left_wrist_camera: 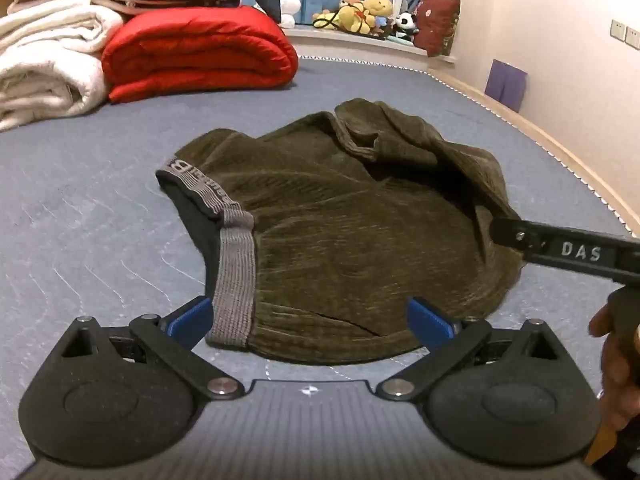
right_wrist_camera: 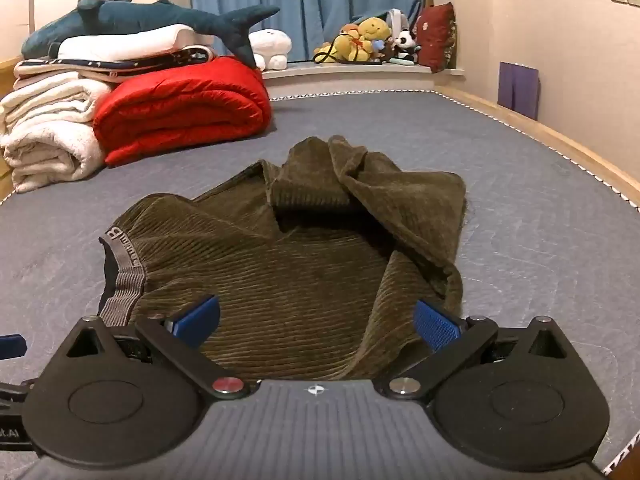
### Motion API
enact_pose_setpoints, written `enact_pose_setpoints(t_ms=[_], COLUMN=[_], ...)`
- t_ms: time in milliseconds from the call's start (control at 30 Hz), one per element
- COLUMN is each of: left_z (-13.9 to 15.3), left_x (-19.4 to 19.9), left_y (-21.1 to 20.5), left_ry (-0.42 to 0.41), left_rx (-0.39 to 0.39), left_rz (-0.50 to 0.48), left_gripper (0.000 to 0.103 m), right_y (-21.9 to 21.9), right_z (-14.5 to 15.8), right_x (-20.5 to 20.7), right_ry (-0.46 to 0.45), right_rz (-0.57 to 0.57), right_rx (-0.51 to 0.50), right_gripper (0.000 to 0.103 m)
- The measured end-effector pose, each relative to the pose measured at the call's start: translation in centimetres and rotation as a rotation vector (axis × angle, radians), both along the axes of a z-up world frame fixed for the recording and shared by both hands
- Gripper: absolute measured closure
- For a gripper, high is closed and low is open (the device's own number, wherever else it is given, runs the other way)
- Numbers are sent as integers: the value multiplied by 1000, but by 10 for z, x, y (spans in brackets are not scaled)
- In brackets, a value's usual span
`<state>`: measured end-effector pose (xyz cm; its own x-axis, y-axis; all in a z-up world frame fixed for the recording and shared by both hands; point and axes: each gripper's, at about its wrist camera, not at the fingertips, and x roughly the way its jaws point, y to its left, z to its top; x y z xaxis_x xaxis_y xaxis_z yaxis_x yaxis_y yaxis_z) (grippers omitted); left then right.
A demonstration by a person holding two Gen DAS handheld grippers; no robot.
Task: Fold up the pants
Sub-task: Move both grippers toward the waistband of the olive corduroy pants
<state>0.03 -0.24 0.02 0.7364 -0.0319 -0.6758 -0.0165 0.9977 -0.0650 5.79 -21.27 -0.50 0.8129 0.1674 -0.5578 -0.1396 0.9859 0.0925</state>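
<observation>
Both grippers stood with jaws fully apart and nothing between them. Left gripper (left_wrist_camera: 310, 320) hovered over the near hem of the pants (left_wrist_camera: 340, 232), its blue pads (left_wrist_camera: 190, 320) straddling the lower end of the grey waistband (left_wrist_camera: 234, 276) on one side and plain corduroy on the other. Right gripper (right_wrist_camera: 316, 326) hung over the same near hem, further toward the right edge of the mattress (right_wrist_camera: 540, 248); whether either touched the cloth could not be told.

From the tools outward, the pants lay directly ahead, bunched in a rough heap near the middle of the mattress and well clear of its edges. Their waistband ran along the heap's left side, from the near hem away toward the far left corner, where a red quilt (left_wrist_camera: 200, 56) and white blankets (left_wrist_camera: 48, 60) were stacked. The legs were folded back in loose flaps (right_wrist_camera: 380, 184) on the far right of the heap.

Judged from this layout, the garment was not yet spread, so its long axis was hard to read. The left gripper was nearer the waistband and the right nearer the crumpled legs. In the left view the right tool's arm (left_wrist_camera: 580, 250) crossed the heap's right margin, held by a hand (left_wrist_camera: 616, 360).
</observation>
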Motion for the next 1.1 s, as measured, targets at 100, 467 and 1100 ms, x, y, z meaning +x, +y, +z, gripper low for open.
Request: enact_pose_setpoints(t_ms=[100,467,1100], left_z=[-4,-9,-13], left_x=[-7,10,9], left_y=[11,7,4], left_ry=[-32,54,67], left_rx=[-33,-39,-40], left_rz=[10,84,71], left_gripper=[0,0,0], right_y=[-6,7,11], right_z=[0,-2,-4], right_x=[0,-8,-9], right_ry=[-3,15,37], right_rz=[11,55,67], right_rx=[-7,25,15], right_gripper=[1,1,1])
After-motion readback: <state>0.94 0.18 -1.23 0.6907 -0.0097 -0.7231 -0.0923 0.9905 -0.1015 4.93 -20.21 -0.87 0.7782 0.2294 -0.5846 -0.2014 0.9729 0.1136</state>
